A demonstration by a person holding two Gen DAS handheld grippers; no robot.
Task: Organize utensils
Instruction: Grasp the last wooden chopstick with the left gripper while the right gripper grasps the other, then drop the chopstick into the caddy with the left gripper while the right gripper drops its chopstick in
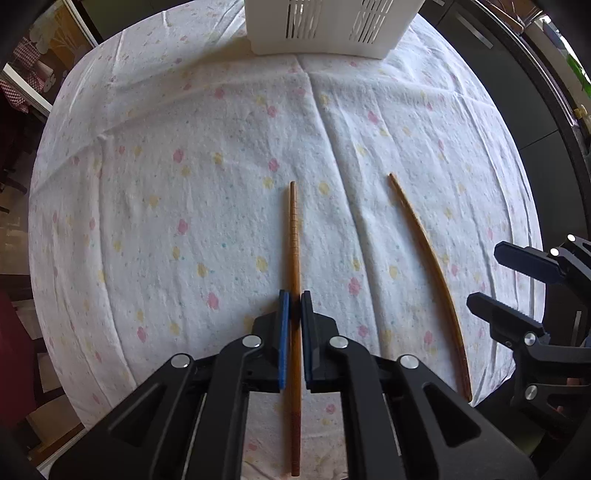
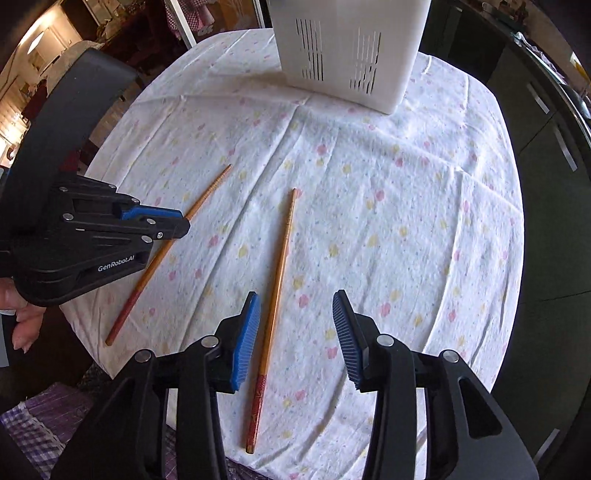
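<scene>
Two wooden chopsticks with red ends lie on the flowered tablecloth. My left gripper [image 1: 294,301] is shut on the left chopstick [image 1: 293,236], its blue pads pressed on both sides of the shaft, down at the cloth. It also shows in the right wrist view [image 2: 177,221], over that chopstick [image 2: 207,194]. The right chopstick [image 2: 279,266] lies between the fingers of my right gripper [image 2: 295,299], which is open and near its left pad [image 2: 245,339]. In the left wrist view the right gripper [image 1: 487,273] is beside this chopstick [image 1: 424,240]. A white slotted utensil holder [image 2: 347,48] stands at the far edge.
The table's cloth [image 1: 166,184] ends at rounded edges on all sides. The holder also shows in the left wrist view [image 1: 325,26]. Dark cabinets [image 2: 546,110] stand to the right. A person's hand [image 2: 22,317] holds the left gripper.
</scene>
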